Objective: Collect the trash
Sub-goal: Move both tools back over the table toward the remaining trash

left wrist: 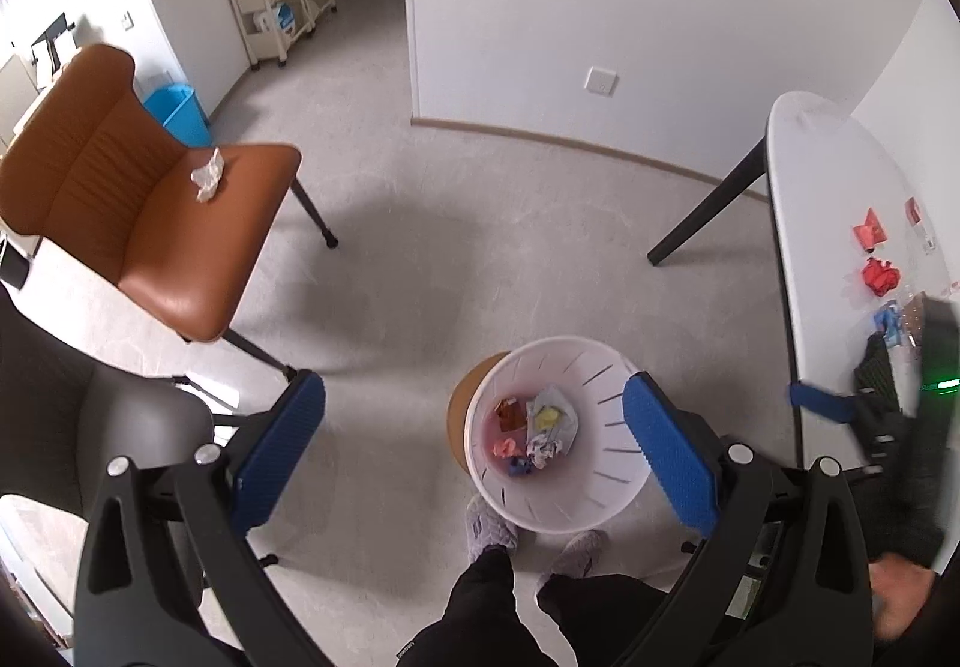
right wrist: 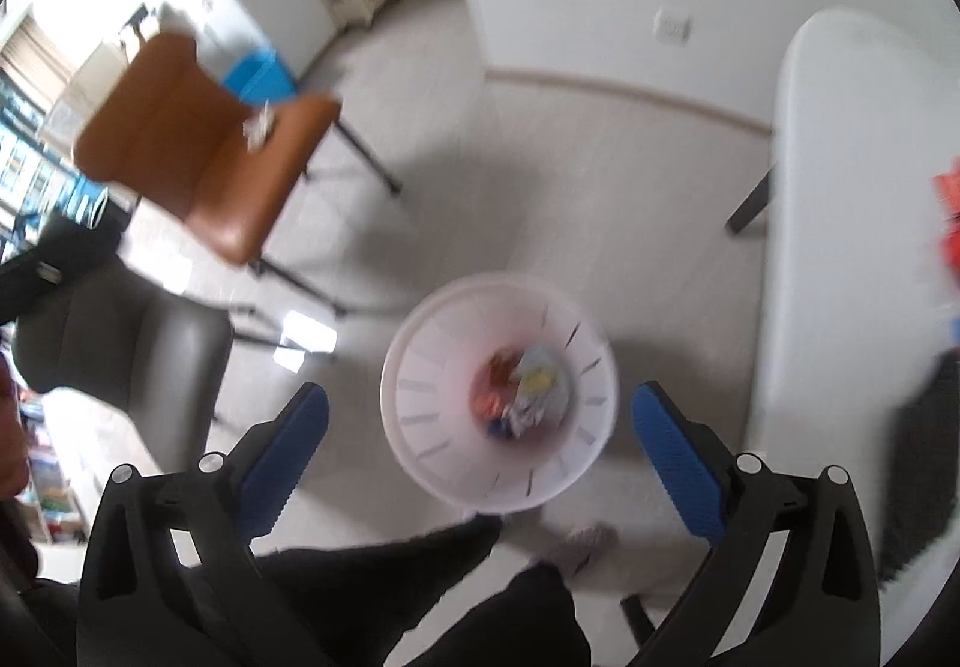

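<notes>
We hold the left gripper (left wrist: 474, 451) with its blue ribbed fingers (left wrist: 279, 448) spread wide and empty. The right gripper (right wrist: 480, 463) likewise stands wide, nothing between its pads. Below both sits the round white slotted plastic bin (left wrist: 606, 511) on the floor, holding crumpled wrappers (left wrist: 534, 430). A crumpled white tissue (left wrist: 208, 176) lies on the tan leather chair (left wrist: 150, 223). Red wrappers (left wrist: 879, 274) rest on the white counter (left wrist: 840, 175).

The wastebasket (left wrist: 561, 499) is white with dark slits, holding red, yellow and blue scraps (left wrist: 531, 430). The chair (left wrist: 156, 211) is tan leather; a white crumpled tissue (left wrist: 208, 176) lies on it. Gripper pads (left wrist: 279, 451) are ribbed blue.
</notes>
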